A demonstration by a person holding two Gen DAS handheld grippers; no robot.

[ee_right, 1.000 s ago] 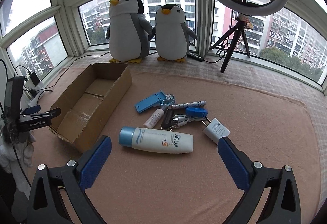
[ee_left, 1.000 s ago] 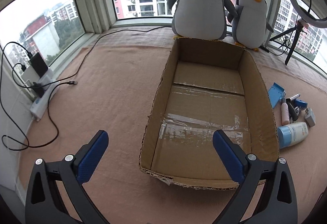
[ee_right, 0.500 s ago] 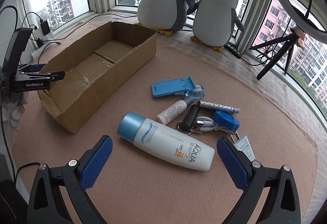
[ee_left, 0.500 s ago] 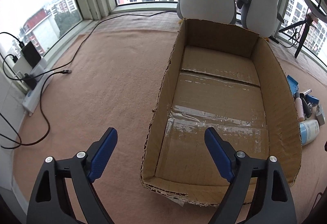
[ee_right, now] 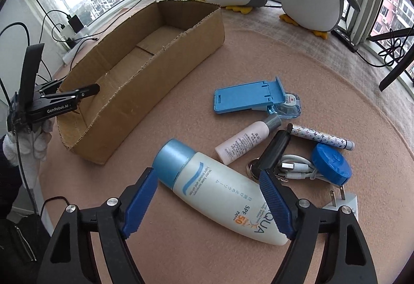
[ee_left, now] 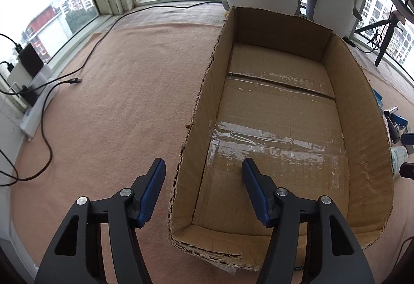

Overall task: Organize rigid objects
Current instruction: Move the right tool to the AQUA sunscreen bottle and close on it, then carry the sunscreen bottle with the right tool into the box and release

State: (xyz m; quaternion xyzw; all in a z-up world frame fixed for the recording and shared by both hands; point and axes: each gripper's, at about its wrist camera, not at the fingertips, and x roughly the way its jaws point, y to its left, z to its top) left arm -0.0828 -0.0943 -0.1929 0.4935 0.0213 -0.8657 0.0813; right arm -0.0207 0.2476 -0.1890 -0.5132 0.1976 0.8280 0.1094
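While the left gripper straddles the box wall, spread, the right gripper, also spread, should close squarely across the sunscreen bottle.

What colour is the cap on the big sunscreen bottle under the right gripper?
Light blue, on the white sunscreen bottle; cap shows best in the right wrist view.

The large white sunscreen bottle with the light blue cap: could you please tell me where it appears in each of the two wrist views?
Left wrist view: only a sliver of the white sunscreen bottle shows at the far right edge, beyond the box's right wall.
Right wrist view: it lies lower centre on the pink blanket, between the open fingers of the right gripper.
Shared landmark: the open brown cardboard box.
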